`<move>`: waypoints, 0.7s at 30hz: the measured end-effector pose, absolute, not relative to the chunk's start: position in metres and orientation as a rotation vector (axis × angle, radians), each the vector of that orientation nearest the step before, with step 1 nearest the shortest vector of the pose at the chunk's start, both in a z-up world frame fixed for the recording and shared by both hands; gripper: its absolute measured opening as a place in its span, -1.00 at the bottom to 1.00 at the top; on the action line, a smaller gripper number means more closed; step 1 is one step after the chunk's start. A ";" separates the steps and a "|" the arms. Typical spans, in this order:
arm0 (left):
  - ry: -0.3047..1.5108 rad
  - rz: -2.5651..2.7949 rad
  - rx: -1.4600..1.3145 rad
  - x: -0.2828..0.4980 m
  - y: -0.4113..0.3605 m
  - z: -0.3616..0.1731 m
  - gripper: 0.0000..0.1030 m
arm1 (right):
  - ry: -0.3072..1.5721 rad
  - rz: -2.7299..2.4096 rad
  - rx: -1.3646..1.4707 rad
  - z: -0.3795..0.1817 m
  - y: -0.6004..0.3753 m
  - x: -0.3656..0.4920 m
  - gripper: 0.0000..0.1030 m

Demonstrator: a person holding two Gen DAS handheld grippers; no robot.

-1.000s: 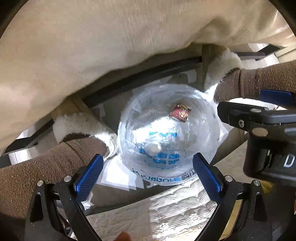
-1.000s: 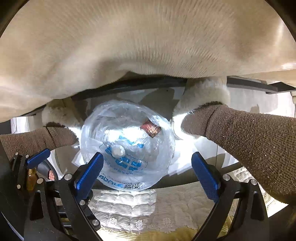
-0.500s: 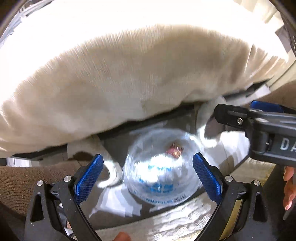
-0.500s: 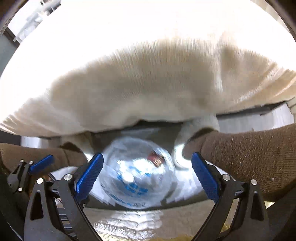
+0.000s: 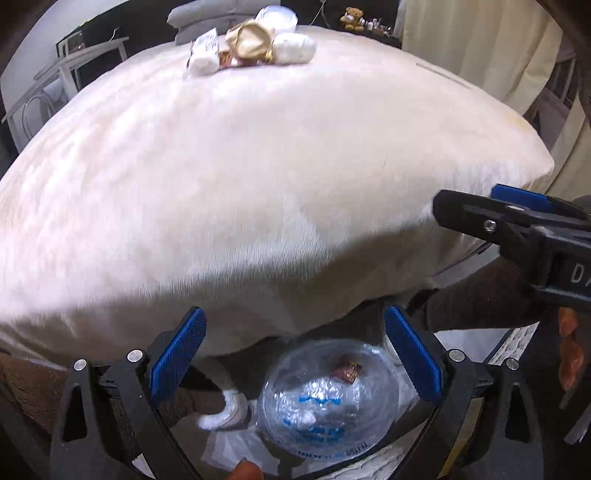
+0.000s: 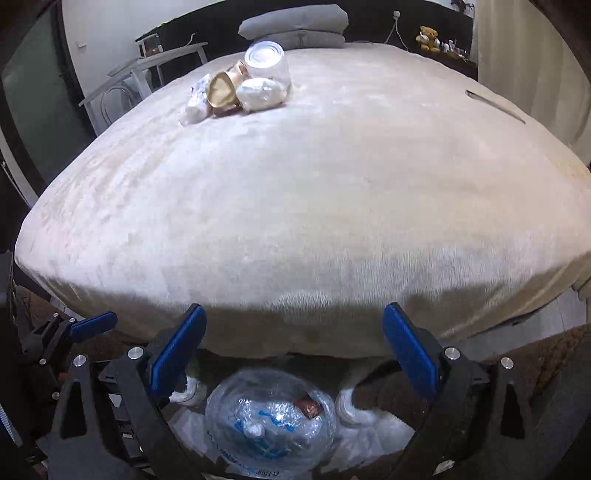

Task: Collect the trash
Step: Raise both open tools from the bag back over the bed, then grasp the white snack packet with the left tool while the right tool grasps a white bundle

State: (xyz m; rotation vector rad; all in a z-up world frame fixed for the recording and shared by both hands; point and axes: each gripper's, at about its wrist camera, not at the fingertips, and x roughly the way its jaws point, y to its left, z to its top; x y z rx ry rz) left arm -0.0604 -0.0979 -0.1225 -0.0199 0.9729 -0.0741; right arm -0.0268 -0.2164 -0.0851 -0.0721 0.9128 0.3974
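Observation:
A pile of trash [image 6: 240, 90] lies on the far part of the cream bed: a clear plastic jar [image 6: 267, 61], a crumpled gold wrapper [image 6: 221, 88], a white wad [image 6: 260, 94] and a white packet [image 6: 195, 99]. The pile also shows in the left wrist view [image 5: 251, 48]. A clear plastic bag [image 6: 269, 421] with blue print sits on the floor below me, holding a small red wrapper [image 6: 310, 408]; it also shows in the left wrist view [image 5: 328, 398]. My left gripper [image 5: 295, 354] and right gripper [image 6: 295, 350] are both open and empty, above the bag at the bed's near edge.
The cream bed cover [image 6: 314, 203] fills most of both views. Grey pillows [image 6: 295, 27] lie at the head. White chairs [image 6: 147, 70] stand at the far left, curtains [image 5: 461, 44] at the right. The person's legs in brown trousers and white slippers [image 6: 354, 410] flank the bag.
Both grippers have tilted up from looking down at the bag under the bed's edge. The bed top and the trash pile have come into view. Both stay open.

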 end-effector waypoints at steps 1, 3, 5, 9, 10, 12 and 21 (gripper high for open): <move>0.954 -0.085 -0.017 -0.058 -0.097 -0.116 0.85 | 0.893 0.405 -0.079 -0.079 -0.216 -0.025 0.84; 0.924 -0.110 -0.023 -0.053 -0.096 -0.107 0.85 | 0.859 0.421 -0.111 -0.070 -0.212 -0.016 0.84; 0.905 -0.141 -0.038 -0.047 -0.090 -0.098 0.85 | 0.823 0.421 -0.163 -0.061 -0.206 -0.006 0.84; 0.893 -0.137 -0.035 -0.032 -0.074 -0.091 0.85 | 0.802 0.427 -0.163 -0.040 -0.202 0.023 0.84; 0.896 -0.135 -0.039 -0.028 -0.068 -0.090 0.85 | 0.805 0.447 -0.134 -0.035 -0.205 0.031 0.84; 0.898 -0.131 -0.041 -0.018 -0.055 -0.086 0.85 | 0.797 0.488 -0.093 -0.028 -0.205 0.047 0.84; 0.895 -0.113 -0.110 0.043 0.000 -0.077 0.85 | 0.823 0.520 -0.117 -0.036 -0.190 0.122 0.84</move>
